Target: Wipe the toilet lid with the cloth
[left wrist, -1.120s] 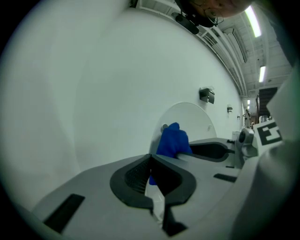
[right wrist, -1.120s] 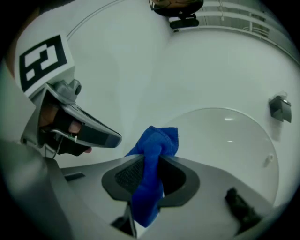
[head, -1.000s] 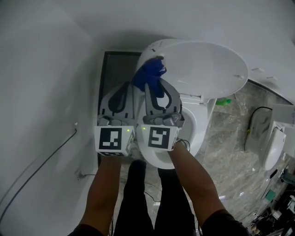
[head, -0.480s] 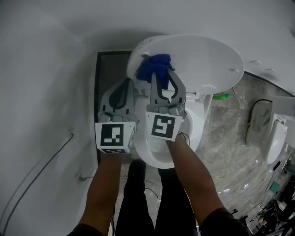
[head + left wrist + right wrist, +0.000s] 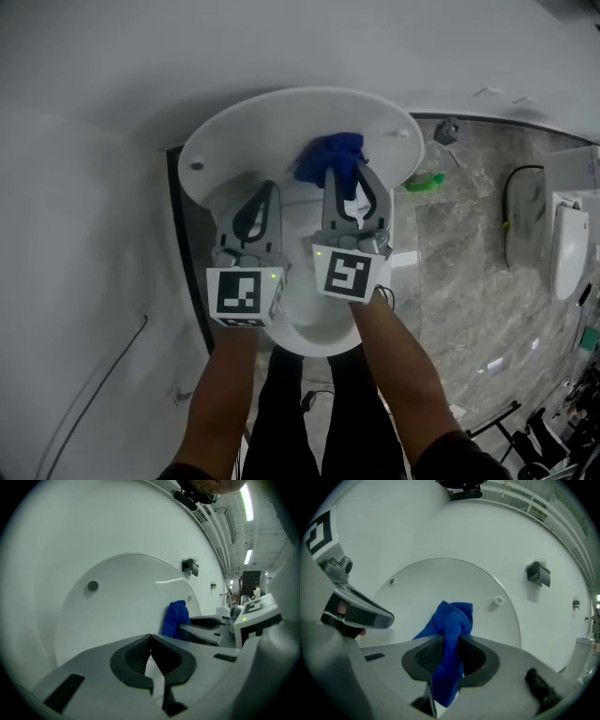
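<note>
The white toilet lid (image 5: 272,141) stands raised, its inner face toward me, also in the left gripper view (image 5: 117,602) and the right gripper view (image 5: 440,588). My right gripper (image 5: 349,178) is shut on a bunched blue cloth (image 5: 330,156), which presses against the lid right of its middle. The cloth (image 5: 449,639) hangs out between the jaws in the right gripper view (image 5: 451,641). My left gripper (image 5: 265,191) is shut with nothing in it, held beside the right one, left of the cloth (image 5: 175,618). Its jaw tips (image 5: 150,637) meet.
The toilet bowl and seat (image 5: 309,319) lie below both grippers. A white wall (image 5: 84,187) runs along the left. Grey marble floor (image 5: 469,272) spreads to the right, with a green object (image 5: 424,181) and a white appliance (image 5: 562,244). A black box (image 5: 538,573) hangs on the wall.
The cloth has slid across the lid from its left edge to right of its middle. Both grippers moved together that way. The view has swung, so the whole lid now faces me.
</note>
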Available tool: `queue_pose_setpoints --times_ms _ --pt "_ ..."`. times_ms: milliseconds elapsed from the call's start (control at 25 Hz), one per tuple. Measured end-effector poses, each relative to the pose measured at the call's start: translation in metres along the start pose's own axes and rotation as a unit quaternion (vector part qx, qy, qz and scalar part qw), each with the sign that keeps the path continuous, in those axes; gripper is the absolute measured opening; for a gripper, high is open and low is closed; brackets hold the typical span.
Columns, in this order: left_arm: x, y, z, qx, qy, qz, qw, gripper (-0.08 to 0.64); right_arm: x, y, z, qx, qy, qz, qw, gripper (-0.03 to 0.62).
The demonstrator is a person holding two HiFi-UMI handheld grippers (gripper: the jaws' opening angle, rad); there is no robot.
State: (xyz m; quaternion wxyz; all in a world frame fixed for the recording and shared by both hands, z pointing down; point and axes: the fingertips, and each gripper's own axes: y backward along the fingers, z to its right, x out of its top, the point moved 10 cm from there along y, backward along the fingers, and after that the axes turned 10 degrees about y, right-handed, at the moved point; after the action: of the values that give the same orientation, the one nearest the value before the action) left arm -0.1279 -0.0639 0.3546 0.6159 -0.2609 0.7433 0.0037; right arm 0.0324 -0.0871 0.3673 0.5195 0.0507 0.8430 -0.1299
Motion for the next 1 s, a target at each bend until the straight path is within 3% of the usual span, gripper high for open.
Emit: queue_pose_setpoints --times_ms 240,480,720,1000 --pt "-0.014 -0.028 0.043 -0.04 0.005 -0.019 0.999 0.011 -0.035 0.019 0.045 -0.047 -0.006 -0.034 0.998 0.086" --pt "-0.019 -0.034 0.065 -0.051 0.0 -0.022 0.9984 0.011 -0.045 0.036 0.056 -0.049 -0.009 -0.034 0.998 0.085" --pt "-0.04 0.001 0.026 0.0 0.027 -0.032 0.9991 0.011 -0.039 0.038 0.004 0.008 -0.012 -0.025 1.0 0.086" --pt "-0.064 0.061 -0.047 0.089 0.048 -0.041 0.994 0.011 -0.02 0.032 -0.097 0.127 -0.011 -0.021 0.992 0.086"
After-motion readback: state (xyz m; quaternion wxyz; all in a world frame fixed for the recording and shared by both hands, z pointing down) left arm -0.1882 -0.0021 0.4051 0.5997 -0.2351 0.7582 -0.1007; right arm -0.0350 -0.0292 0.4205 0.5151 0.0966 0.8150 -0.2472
